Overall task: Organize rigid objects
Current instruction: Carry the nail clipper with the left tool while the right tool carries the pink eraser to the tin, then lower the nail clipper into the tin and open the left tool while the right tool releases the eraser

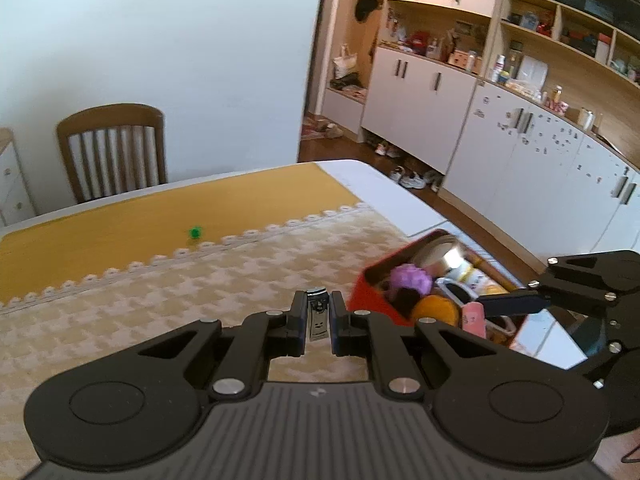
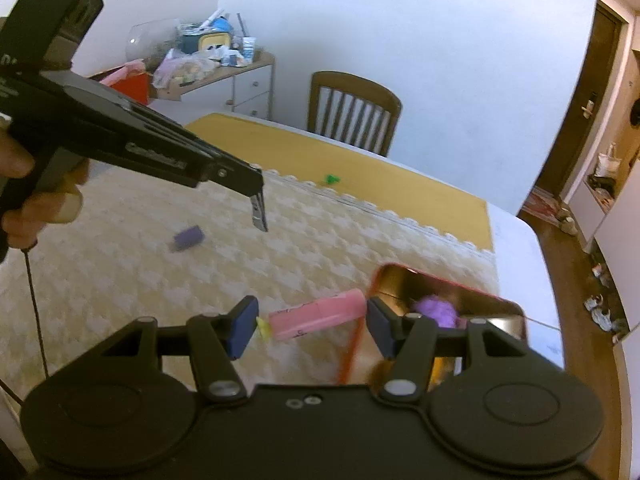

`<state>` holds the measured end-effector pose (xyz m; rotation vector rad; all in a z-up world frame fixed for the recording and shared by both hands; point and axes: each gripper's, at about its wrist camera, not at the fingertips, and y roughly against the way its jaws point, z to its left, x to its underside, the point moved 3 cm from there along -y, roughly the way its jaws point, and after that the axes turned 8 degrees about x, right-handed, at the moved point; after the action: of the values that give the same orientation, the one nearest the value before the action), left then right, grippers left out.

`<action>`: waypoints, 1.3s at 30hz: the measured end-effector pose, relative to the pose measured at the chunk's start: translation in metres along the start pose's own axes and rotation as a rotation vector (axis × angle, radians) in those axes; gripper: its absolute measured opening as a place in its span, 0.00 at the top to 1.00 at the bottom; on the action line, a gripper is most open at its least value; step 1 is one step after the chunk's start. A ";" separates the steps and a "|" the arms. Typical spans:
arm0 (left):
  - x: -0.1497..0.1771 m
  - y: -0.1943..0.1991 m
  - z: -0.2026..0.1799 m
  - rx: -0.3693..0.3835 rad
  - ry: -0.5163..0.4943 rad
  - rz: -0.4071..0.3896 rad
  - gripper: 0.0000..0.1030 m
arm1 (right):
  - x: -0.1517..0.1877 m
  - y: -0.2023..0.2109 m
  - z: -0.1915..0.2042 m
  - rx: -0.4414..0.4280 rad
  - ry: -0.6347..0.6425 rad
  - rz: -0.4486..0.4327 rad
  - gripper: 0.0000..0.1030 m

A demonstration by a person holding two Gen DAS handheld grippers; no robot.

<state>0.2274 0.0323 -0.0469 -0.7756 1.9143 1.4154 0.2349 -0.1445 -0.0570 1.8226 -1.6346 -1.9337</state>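
Note:
My left gripper is shut on a silver nail clipper and holds it above the patterned tablecloth; the clipper also shows in the right wrist view. My right gripper is open, with a pink oblong object lying between its fingers, one end at the red tin's rim. The red tin holds a purple ball; in the left wrist view the tin is full of several items. A purple block and a small green toy lie on the table.
A wooden chair stands at the table's far side. The table edge drops off right of the tin. White cabinets and shoes line the floor beyond. A cluttered drawer unit stands at the back left.

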 end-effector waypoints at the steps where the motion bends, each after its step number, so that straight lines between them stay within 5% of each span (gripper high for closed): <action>1: -0.001 -0.003 -0.006 0.008 -0.001 0.004 0.89 | 0.004 0.001 -0.005 0.004 -0.001 0.004 0.43; 13: -0.010 -0.047 -0.073 0.094 -0.029 0.067 0.89 | 0.045 -0.005 -0.069 0.042 -0.038 0.045 0.43; 22: 0.002 -0.088 -0.118 0.150 -0.079 0.198 0.89 | 0.065 -0.021 -0.106 0.045 -0.049 0.077 0.43; 39: 0.028 -0.142 -0.122 0.050 -0.038 0.361 0.89 | 0.086 -0.036 -0.116 -0.010 0.033 0.068 0.43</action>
<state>0.3008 -0.1235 -0.1249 -0.3880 2.1265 1.5697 0.3144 -0.2561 -0.1148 1.7611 -1.6519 -1.8705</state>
